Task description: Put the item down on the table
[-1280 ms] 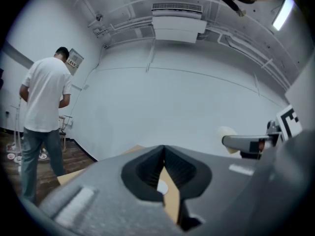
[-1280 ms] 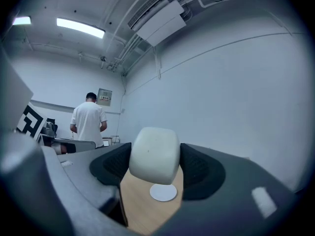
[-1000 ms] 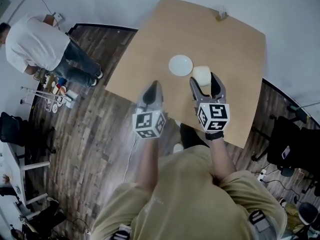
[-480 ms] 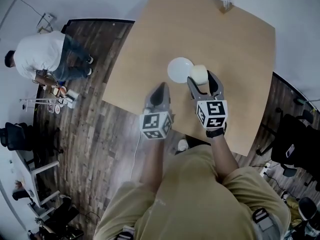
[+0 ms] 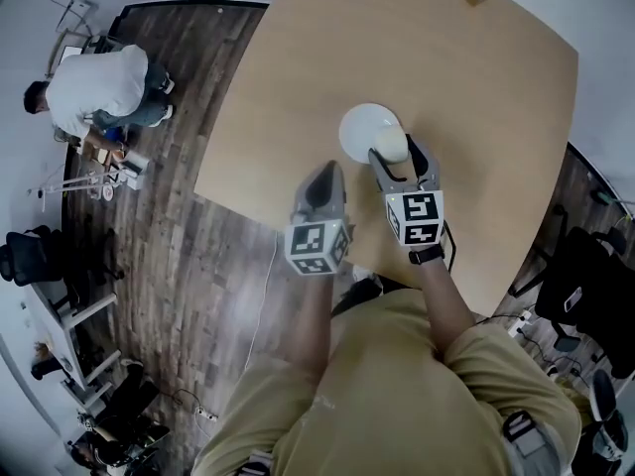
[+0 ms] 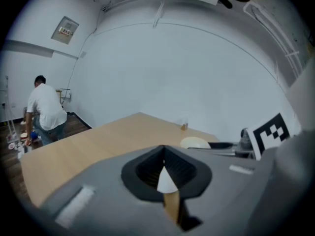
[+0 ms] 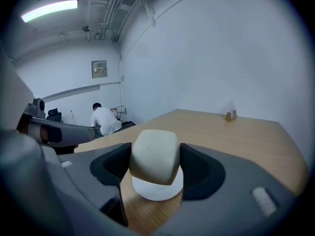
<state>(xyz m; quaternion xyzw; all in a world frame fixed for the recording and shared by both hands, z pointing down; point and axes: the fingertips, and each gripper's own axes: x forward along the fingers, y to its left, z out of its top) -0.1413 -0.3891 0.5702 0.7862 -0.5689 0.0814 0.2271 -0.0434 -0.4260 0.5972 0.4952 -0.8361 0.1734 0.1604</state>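
The right tongs pinch a cream, round-cornered block between their two jaws, one jaw pressed to each side of it; the left tongs are pressed together with nothing in them, their tip hanging over the near edge of the tabletop, just left of the right tongs; each carries its cube of square markers, and both are held out by a person in a tan top; a dark plank floor spreads to the left of the light wooden tabletop, which has rounded corners and fills the upper right of the head view; on that floor, well off the tabletop's left edge, another person in a white top and jeans bends over some small things by the wall; a round white plate lies flat on the tabletop, about midway between its left and right edges and closer to the near edge than the far one; the block is held over the plate's near right rim, and whether it touches the plate I cannot tell; at the far edge, toward the far right corner, stands a small brown stand with something clear in it, well apart from the plate.
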